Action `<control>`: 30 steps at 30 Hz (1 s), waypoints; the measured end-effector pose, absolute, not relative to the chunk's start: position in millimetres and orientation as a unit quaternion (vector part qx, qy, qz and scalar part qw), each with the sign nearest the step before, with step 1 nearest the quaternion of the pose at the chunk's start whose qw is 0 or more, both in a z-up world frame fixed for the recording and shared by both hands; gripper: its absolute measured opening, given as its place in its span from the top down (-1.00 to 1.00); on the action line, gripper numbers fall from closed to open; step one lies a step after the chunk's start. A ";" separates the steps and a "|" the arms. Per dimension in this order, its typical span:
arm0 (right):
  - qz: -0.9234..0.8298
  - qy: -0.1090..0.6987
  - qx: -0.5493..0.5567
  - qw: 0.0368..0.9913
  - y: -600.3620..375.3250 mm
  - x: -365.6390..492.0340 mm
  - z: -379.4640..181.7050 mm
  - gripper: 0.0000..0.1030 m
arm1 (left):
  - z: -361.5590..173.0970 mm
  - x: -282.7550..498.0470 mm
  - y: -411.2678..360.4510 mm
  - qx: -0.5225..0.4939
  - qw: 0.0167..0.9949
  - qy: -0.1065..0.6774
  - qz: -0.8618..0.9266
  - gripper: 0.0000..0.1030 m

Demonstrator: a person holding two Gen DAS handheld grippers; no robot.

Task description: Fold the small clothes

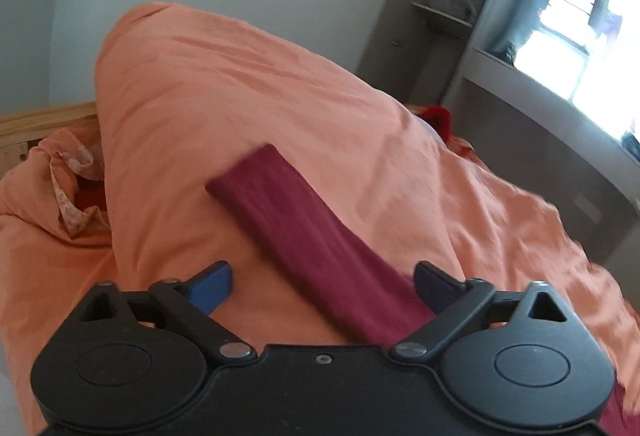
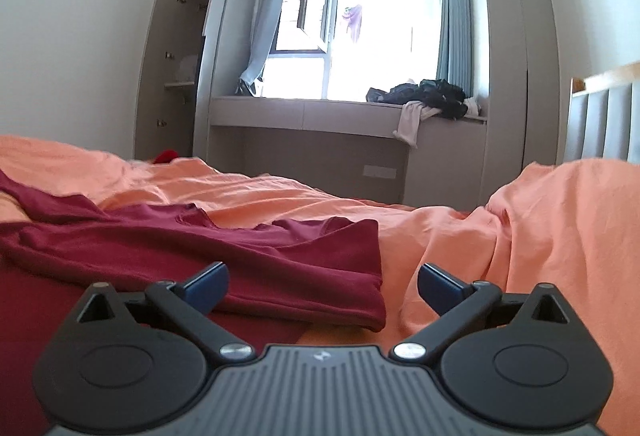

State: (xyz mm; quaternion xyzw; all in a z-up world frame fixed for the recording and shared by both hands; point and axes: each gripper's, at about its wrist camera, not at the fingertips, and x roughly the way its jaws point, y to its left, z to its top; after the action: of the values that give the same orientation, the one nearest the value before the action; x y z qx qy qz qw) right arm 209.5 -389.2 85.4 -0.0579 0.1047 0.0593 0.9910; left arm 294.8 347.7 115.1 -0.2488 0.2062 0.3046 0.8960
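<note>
A dark red garment (image 2: 248, 248) lies rumpled on the orange bedding (image 2: 520, 236), its folded edge toward me. My right gripper (image 2: 323, 286) hovers low over that edge with its jaws wide open; the cloth lies under the left blue pad (image 2: 206, 286), and nothing is gripped. In the left wrist view a long dark red sleeve (image 1: 288, 220) stretches flat across the orange bedding (image 1: 240, 96), from lower right up to the middle. My left gripper (image 1: 324, 288) stands open over it. The sleeve passes beside the right pad (image 1: 436, 286), and the pads do not press it.
A high heap of orange duvet (image 1: 208, 76) rises behind the sleeve, with a wooden bed frame (image 1: 44, 116) at left. A small red item (image 1: 436, 114) lies at the bed's far edge. Beyond the bed are a window bench with a pile of dark clothes (image 2: 428, 96) and an open wardrobe (image 2: 176, 68).
</note>
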 end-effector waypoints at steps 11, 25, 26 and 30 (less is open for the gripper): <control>0.060 0.120 -0.065 0.989 -382.2 215.9 80.9 -0.99 | 130.6 303.1 336.8 -0.158 0.915 0.140 0.344 0.94; 0.070 0.087 -0.067 0.992 -381.3 196.0 97.1 -0.99 | 223.0 264.5 131.9 0.103 0.993 0.014 0.054 0.94; 0.069 0.085 -0.067 0.992 -380.9 194.9 98.1 -0.99 | 224.6 259.5 115.1 0.120 0.992 0.012 0.032 0.94; 0.065 0.075 -0.069 0.993 -379.4 191.0 101.9 -0.99 | 216.7 237.4 47.1 0.164 0.984 0.017 -0.061 0.93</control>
State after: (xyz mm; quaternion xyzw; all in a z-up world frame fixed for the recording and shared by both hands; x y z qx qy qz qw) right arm 191.0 -379.4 101.9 -0.0685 0.0753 0.0651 0.9927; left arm 237.4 47.1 216.7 0.1641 0.0175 -0.0613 0.9844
